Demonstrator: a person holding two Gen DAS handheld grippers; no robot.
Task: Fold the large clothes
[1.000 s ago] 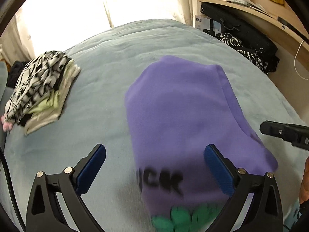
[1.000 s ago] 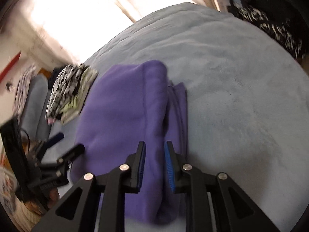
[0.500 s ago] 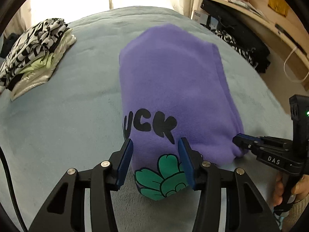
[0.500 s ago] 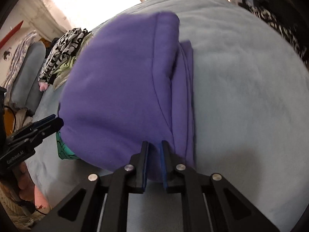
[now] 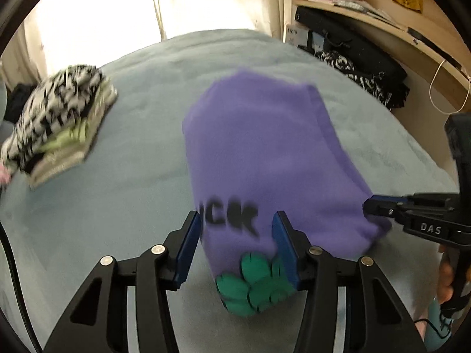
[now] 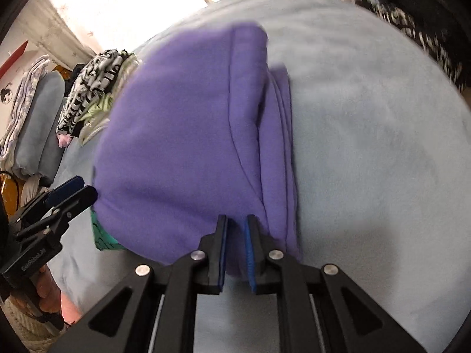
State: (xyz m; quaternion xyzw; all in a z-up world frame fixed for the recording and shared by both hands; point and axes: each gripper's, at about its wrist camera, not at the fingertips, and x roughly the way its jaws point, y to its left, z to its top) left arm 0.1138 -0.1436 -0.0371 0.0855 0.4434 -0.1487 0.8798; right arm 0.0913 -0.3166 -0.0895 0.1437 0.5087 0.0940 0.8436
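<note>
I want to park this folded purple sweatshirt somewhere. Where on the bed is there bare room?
Bare blanket lies between the purple sweatshirt and the stack of folded clothes, and a wider patch right of the sweatshirt toward the dark clutter at the bed's edge. The stack's far-left corner is crowded.

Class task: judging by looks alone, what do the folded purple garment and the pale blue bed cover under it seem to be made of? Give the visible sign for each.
Folded purple garment: probably fleece or brushed sweatshirt knit, with a matte, thick, soft roll at the fold. Pale blue bed cover: seemingly plush, short-pile fabric, with a mottled, shaded nap and no sheen.
</note>
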